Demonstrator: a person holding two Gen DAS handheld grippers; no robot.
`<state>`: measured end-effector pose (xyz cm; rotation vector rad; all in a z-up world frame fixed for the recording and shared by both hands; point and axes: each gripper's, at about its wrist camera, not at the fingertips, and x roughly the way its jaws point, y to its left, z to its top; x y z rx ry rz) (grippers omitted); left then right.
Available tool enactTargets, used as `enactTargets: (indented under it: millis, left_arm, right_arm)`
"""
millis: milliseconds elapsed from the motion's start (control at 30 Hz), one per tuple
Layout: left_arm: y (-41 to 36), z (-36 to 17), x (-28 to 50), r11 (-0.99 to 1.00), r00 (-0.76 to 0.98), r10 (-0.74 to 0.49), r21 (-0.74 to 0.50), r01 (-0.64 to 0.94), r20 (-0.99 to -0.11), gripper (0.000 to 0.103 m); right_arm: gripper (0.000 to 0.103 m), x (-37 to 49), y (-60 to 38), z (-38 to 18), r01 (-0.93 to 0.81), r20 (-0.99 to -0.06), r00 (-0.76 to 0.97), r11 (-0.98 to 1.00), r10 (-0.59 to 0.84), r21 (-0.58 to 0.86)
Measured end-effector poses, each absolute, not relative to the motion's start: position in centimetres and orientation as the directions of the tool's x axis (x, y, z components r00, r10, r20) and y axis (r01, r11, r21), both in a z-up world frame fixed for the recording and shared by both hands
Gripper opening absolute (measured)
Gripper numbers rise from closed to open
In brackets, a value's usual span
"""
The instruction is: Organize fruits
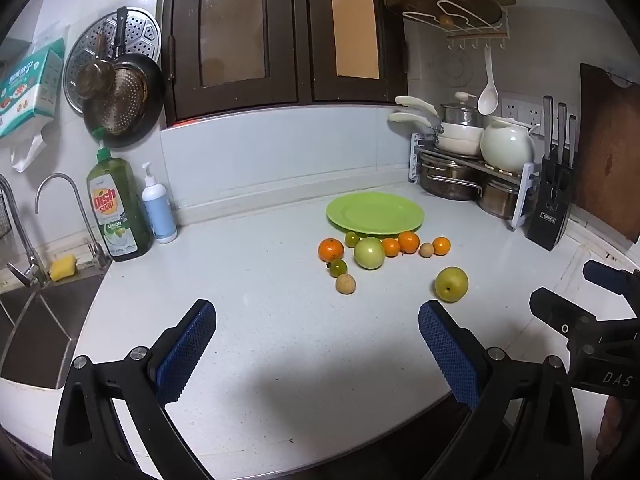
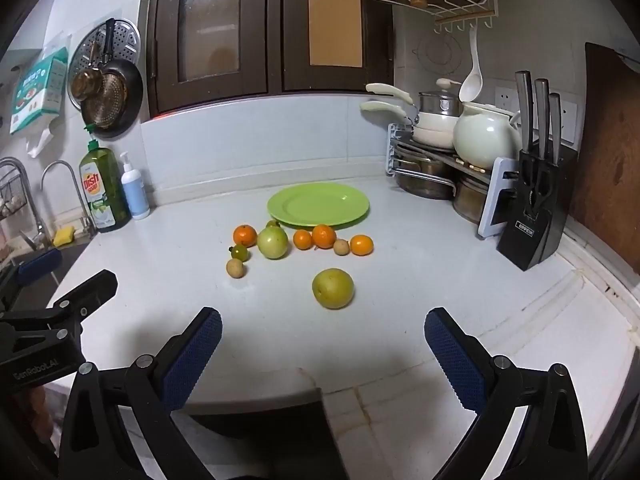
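Ten fruits lie loose on the white counter (image 1: pixel 260 320), just in front of one green plate (image 1: pixel 375 213): four oranges, two large pale green fruits, two small dark green ones and two small tan ones. The yellow-green pear (image 2: pixel 333 288) sits apart, nearest the grippers; the other big green fruit (image 2: pixel 273 242) is in the cluster beside an orange (image 2: pixel 245 235). The plate holds nothing.

The left gripper (image 1: pixel 317 322) and right gripper (image 2: pixel 323 330) both hang over the counter, jaws spread wide and holding nothing, their blue pads ribbed.

Behind stand a dish soap bottle (image 1: pixel 116 208), a pot rack (image 1: pixel 472 176) and a knife block (image 2: pixel 536 216). Nothing lies between grippers and fruit.
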<state>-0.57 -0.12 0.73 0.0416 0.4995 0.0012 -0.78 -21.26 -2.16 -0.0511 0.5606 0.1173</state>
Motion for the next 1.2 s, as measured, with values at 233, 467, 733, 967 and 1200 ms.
enactTargets:
  millis: [233,467,733,967,1200]
  left_arm:
    - [-0.27,0.91,-0.71,0.999,0.877,0.01,0.047,0.015,-0.481,0.103]
    - [-0.5,1.22,-0.8,0.999,0.88,0.009,0.05,0.016,-0.474,0.103]
    - [-0.77,1.29,-1.0,0.999,0.882,0.003,0.048,0.022,-0.472,0.103]
    - [-0.8,1.37,-1.25,0.998,0.886,0.004,0.051,0.022,-0.464,0.103]
    - [-0.64,1.51,-1.34,0.999,0.889,0.005,0.044,0.017,-0.458,0.103]
  right_arm:
    - [0.102,-1.03,-21.24,-1.82,-0.132,-0.518,0.849,0.991,0.102,-0.021]
    - [0.102,-1.19,-21.35,-1.58,-0.137,-0.51,0.853,0.99,0.105,-0.026]
    - [0.102,-1.35,-21.49,-1.46,-0.145,-0.504,0.857,0.989,0.111,-0.028]
    - [0.102,-1.45,-21.5,-1.44,-0.147,-0.503,0.857,0.989,0.114,-0.027]
    - [0.102,-1.49,-21.43,-1.42,-0.15,-0.502,0.857,0.988,0.114,-0.031]
